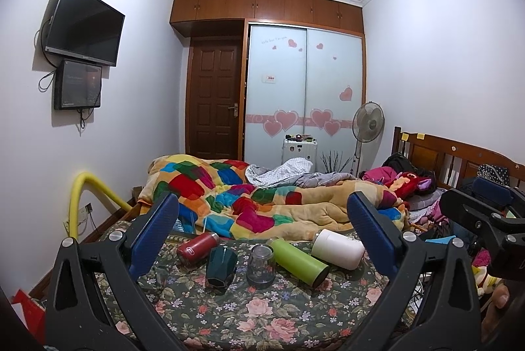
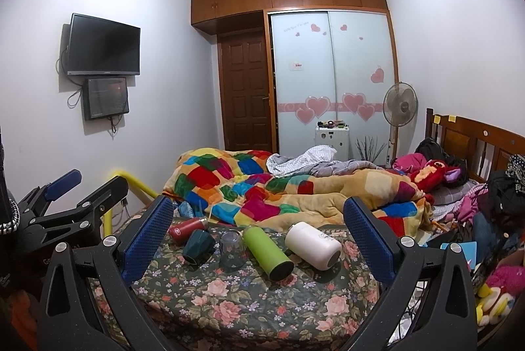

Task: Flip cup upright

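Observation:
On a floral cloth [image 1: 249, 311] stand a dark green faceted cup [image 1: 220, 265] and a clear glass cup [image 1: 261, 265], both mouth down. A red bottle [image 1: 197, 247], a green bottle [image 1: 300, 259] and a white bottle [image 1: 338, 247] lie on their sides. The right wrist view shows the same: green cup [image 2: 198, 246], glass cup [image 2: 233, 249], red bottle [image 2: 187, 228], green bottle [image 2: 267, 252], white bottle [image 2: 313, 244]. My left gripper [image 1: 262, 236] is open and empty, short of the cups. My right gripper [image 2: 259, 236] is open and empty, also short of them.
A patchwork quilt [image 1: 249, 200] is heaped just behind the bottles. Clothes and toys [image 1: 416, 183] pile at the right by the wooden headboard [image 1: 459, 154]. A yellow padded rail [image 1: 85, 196] stands at the left. A fan [image 1: 367, 121] and wardrobe [image 1: 305, 88] are at the back.

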Demonstrator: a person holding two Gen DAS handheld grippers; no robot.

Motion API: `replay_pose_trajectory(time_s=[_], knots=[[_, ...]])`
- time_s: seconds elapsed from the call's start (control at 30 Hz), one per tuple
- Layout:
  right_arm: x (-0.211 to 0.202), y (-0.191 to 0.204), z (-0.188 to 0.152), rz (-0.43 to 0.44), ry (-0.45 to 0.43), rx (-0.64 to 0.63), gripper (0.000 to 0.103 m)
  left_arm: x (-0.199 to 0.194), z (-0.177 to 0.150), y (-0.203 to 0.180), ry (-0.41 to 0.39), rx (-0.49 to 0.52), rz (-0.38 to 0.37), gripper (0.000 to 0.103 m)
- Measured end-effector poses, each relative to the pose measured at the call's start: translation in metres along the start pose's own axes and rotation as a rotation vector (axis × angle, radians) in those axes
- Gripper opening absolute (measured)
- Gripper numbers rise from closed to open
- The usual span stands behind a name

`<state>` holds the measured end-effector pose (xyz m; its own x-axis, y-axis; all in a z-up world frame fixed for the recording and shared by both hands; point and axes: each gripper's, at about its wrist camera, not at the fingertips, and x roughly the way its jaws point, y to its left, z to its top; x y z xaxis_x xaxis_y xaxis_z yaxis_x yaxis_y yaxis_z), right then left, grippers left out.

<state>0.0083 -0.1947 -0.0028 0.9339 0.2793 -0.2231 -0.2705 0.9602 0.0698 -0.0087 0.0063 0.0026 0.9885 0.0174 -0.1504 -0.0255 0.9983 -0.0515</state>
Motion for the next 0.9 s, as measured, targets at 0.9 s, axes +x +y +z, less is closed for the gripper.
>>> replay_pose_trajectory(time_s=[0.9], knots=[[0.003, 0.005, 0.01, 0.007, 0.018, -0.001, 0.103, 0.004, -0.003, 0.005, 0.01, -0.005, 0.003, 0.103]])
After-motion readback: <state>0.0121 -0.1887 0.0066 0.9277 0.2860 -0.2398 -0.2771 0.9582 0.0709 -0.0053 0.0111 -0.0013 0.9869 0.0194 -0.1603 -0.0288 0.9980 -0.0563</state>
